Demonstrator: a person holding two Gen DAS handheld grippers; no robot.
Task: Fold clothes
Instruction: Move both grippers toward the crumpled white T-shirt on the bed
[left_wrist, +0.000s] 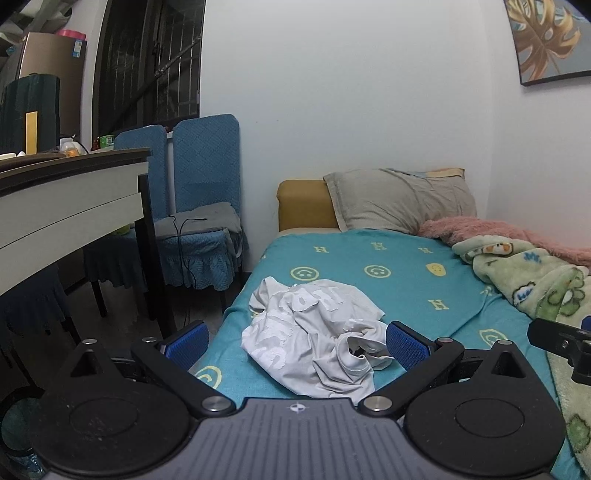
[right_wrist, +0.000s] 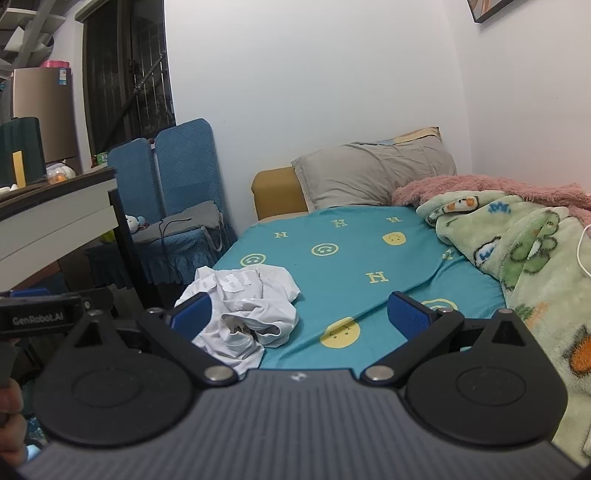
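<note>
- While the white T-shirt (left_wrist: 314, 332) lies crumpled on the teal bedsheet (left_wrist: 406, 291) near the bed's left edge, both the left gripper (left_wrist: 297, 343) and the right gripper (right_wrist: 301, 314) stand spread wide and hold nothing.
- Risk: a blind pinch into the heap could catch several layers, so the shirt lifts bunched instead of opening flat.
- Risk: tugging leftward may drag it off the bed.
- Green blanket (right_wrist: 517, 258) crowds the right side, limiting spreading room; pillow (left_wrist: 399, 199) sits well apart; table (left_wrist: 74, 206) near left.
</note>
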